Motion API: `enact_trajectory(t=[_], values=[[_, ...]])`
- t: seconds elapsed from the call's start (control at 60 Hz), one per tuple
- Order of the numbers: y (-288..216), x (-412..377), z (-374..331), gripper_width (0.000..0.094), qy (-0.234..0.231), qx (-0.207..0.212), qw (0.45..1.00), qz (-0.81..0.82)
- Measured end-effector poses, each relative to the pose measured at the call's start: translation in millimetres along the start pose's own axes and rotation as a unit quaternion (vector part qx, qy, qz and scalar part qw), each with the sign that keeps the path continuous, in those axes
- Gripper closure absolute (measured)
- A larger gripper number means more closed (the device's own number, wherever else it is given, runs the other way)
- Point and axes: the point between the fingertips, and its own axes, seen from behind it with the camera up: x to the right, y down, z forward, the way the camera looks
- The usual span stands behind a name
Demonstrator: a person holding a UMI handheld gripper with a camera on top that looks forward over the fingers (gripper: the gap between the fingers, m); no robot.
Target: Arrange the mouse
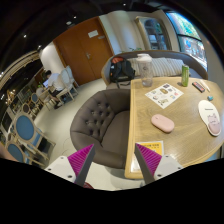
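Note:
A pink mouse [162, 123] lies on the wooden table [175, 140], ahead and to the right of my fingers. A pale mat [212, 117] with a light object on it lies further right on the table. My gripper [112, 160] is held high above the floor, over the gap between a grey tufted armchair [100, 118] and the table's near corner. Its two fingers with magenta pads [80, 160] stand wide apart with nothing between them.
On the table are a printed sheet [164, 95], a glass [147, 81], a green bottle [184, 75] and a dark bag [122, 70] at the far end. A person [50, 80] sits at the far left near a wooden door [85, 45].

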Motion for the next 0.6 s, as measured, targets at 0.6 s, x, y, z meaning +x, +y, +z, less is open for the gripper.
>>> enact_trajectory(t=[0.6], values=[[-2, 201, 47, 0.0119, 0.214, 0.062, 0.973, -0.053]])
